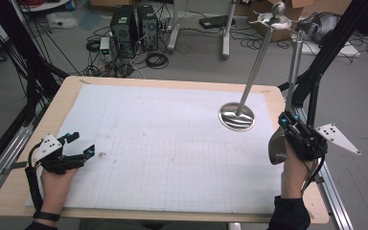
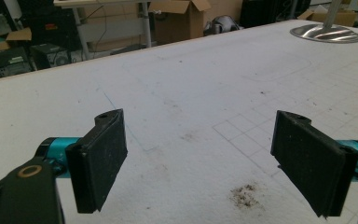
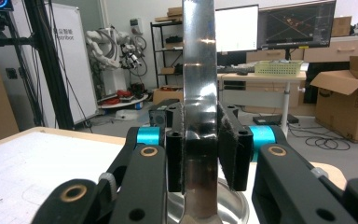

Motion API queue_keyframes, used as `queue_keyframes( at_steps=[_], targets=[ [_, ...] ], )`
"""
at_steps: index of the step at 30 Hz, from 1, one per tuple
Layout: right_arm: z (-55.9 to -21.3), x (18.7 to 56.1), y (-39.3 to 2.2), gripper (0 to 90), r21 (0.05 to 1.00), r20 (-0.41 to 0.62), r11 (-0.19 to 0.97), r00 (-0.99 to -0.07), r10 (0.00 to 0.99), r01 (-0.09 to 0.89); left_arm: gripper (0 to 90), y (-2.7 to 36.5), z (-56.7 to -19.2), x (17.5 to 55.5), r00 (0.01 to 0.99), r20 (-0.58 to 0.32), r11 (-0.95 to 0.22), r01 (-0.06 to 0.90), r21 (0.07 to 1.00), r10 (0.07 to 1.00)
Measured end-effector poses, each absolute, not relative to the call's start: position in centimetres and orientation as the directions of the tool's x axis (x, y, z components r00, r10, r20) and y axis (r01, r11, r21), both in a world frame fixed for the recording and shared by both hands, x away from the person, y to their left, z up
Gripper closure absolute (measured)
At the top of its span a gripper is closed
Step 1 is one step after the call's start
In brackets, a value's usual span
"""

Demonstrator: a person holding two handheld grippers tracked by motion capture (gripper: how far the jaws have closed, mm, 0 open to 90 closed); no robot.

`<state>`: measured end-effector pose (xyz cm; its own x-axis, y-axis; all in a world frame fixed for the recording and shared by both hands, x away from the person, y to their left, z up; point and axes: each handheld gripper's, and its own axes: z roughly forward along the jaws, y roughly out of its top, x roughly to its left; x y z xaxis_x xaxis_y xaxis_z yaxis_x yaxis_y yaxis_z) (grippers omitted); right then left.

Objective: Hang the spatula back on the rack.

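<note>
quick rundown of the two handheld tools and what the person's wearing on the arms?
Both tools are black with teal joints and flat black pads on the jaws. The left tool and right tool each carry a grey three-cornered plate with black dots and trail a black cable. Brass-coloured pivot bushings show on the linkages. Dark sleeves at both wrists; a black band on the left wrist.
</note>
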<state>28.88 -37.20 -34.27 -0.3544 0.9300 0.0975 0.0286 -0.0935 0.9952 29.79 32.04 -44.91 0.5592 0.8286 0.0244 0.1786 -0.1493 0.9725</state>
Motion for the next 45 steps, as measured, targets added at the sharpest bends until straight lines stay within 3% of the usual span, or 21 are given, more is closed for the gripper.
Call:
queue_keyframes(
  at_steps=[26,45],
  targets=[
    [-34.1,30.3,-38.1,74.8,0.991,0.13,-0.13,-0.368,0.921,0.025,18.6,32.0,-44.9,29.8,0.56,0.029,-0.156,0.18,0.971,0.828],
    [-34.7,31.9,-37.3,74.7,0.99,0.142,-0.121,-0.403,0.904,0.079,18.6,32.0,-44.9,29.8,0.558,0.03,-0.157,0.18,0.971,0.829]
  ],
)
